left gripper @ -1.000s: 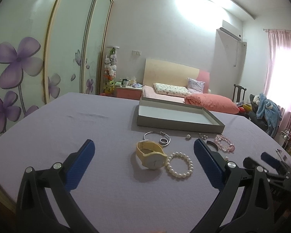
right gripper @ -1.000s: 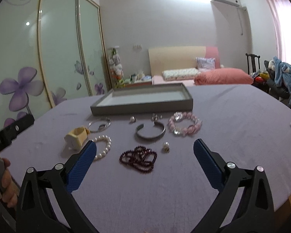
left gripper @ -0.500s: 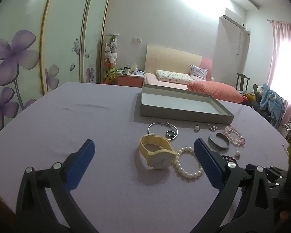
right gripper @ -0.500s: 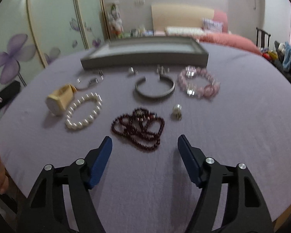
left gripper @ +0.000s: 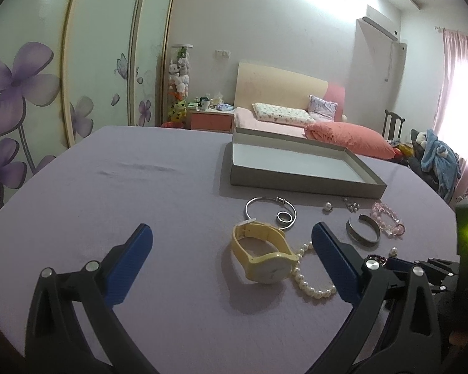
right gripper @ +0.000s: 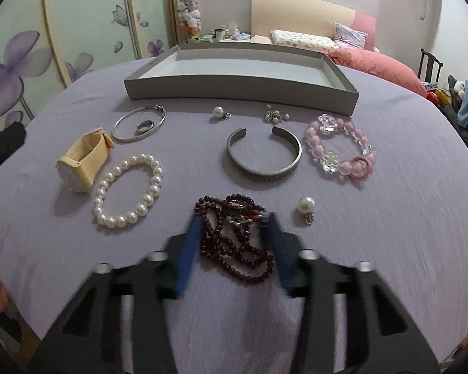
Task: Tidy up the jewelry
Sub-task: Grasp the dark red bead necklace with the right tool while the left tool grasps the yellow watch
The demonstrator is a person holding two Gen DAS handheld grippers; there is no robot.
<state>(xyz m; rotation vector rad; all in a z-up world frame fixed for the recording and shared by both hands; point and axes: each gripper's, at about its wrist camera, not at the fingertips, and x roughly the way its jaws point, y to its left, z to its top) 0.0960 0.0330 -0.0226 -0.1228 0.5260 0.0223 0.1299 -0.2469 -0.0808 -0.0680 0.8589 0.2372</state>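
Since a second ago the right gripper (right gripper: pixel 232 227) has dropped over the dark red bead strand (right gripper: pixel 234 240), its jaws closing around it, pads not yet pressing. Pearl bracelet (right gripper: pixel 128 190) and pearl pendant (right gripper: pixel 306 205) flank it; the grey tray (right gripper: pixel 240 88) lies beyond. The left gripper (left gripper: pixel 231 249) hangs wide open near the yellow watch (left gripper: pixel 262 255).

My left camera sits low over the desk (left gripper: pixel 140 202), looking shallowly past the watch (left gripper: pixel 265 258) to the tray (left gripper: pixel 296 184) and bed (left gripper: pixel 296 118). My right camera tilts steeply down, close over the dark beads (right gripper: pixel 234 240). Both views share the watch, pearls (right gripper: pixel 128 193), cuff (right gripper: pixel 265 155) and tray.
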